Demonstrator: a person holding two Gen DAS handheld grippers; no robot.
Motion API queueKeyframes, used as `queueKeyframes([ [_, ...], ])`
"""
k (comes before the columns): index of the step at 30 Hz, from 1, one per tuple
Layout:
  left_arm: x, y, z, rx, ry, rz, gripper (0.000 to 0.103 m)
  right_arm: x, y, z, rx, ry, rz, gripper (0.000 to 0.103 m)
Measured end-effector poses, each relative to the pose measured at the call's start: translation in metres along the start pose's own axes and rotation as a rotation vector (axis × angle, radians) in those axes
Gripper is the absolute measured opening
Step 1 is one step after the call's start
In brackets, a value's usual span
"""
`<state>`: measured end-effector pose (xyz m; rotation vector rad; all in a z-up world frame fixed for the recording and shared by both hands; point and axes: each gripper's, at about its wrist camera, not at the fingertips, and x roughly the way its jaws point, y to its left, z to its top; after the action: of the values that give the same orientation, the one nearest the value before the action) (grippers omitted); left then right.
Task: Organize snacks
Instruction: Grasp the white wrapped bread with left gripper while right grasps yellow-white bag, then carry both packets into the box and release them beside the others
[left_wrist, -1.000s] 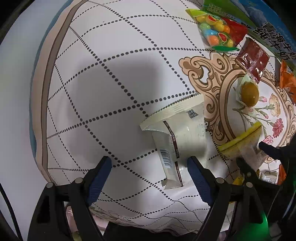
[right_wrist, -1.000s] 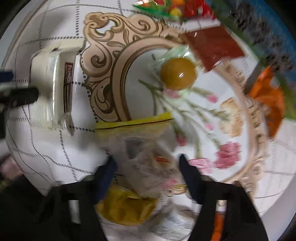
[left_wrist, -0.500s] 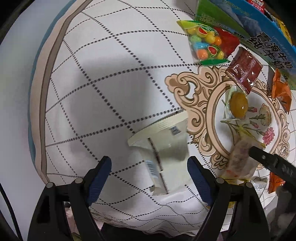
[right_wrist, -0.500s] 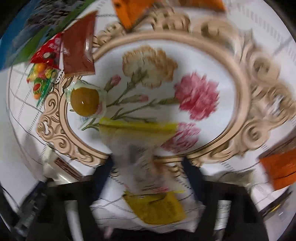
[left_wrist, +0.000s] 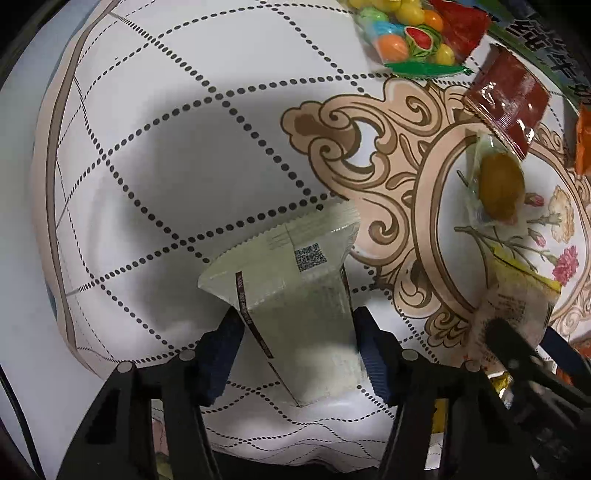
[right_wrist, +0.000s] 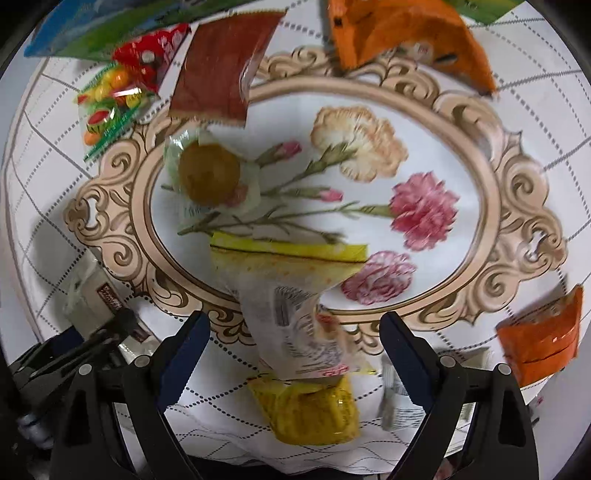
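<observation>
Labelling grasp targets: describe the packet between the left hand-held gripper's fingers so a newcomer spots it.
Start at the oval floral medallion printed on the tablecloth. Just outside its scrolled border, on the dotted-grid area, lies a pale cream packet, between the fingers of the left hand-held gripper, whose jaws have just been closing. Unlike its colourful neighbours, it is whitish, with a QR code and a dark seam stripe.

White tablecloth w/ dotted grid and printed beige scroll frame (left_wrist: 192, 122): smooth, matt, looks like cloth or vinyl, can't tell which. Pale translucent plastic snack packet w/ QR code (left_wrist: 295, 295): soft sheen, crimped serrated top edge. Dark red foil-like sachet (left_wrist: 506, 92): glossy, crinkled. Clear plastic candy bag w/ coloured balls (left_wrist: 410, 33): shiny. Clear film-wrapped brown round pastry (right_wrist: 208, 173): matt crust, glossy wrap. Yellow-edged clear plastic packet (right_wrist: 291, 295): shiny film. Orange snack bag (right_wrist: 539, 339): glossy. Gripper pads (left_wrist: 221, 347): dark blue, ribbed, rubbery-looking; arms matt black plastic.
</observation>
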<state>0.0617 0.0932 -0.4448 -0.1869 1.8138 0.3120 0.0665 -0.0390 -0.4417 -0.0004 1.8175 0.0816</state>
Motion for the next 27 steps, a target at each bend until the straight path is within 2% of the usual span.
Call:
queueKeyframes([
  [2,-0.003,0.004,-0.001,0.018,-0.015,0.007,0.056,0.01,0.011,-0.005,-0.007,0.007,-0.002,0.094],
  [5,-0.004,0.005,-0.013,0.043,-0.042,0.024,0.055,0.035,0.028,-0.018,0.004,0.008,-0.03,0.086],
  [7,-0.006,0.002,-0.017,0.064,-0.055,0.034,0.055,0.047,0.035,-0.022,-0.006,0.016,-0.069,0.07],
  [8,-0.008,0.0,-0.02,0.071,-0.061,0.038,0.055,0.051,0.037,-0.026,-0.016,0.014,-0.107,0.058],
  [11,-0.019,-0.013,-0.032,0.094,-0.088,0.049,0.055,0.054,0.034,-0.035,-0.007,-0.009,-0.089,0.052],
  [17,-0.054,-0.026,-0.049,0.169,-0.16,0.07,0.055,0.031,0.017,-0.066,0.002,-0.062,-0.026,0.051],
  [27,-0.167,-0.042,-0.07,0.244,-0.381,-0.003,0.055,-0.073,0.009,-0.107,0.003,-0.227,0.088,0.051],
])
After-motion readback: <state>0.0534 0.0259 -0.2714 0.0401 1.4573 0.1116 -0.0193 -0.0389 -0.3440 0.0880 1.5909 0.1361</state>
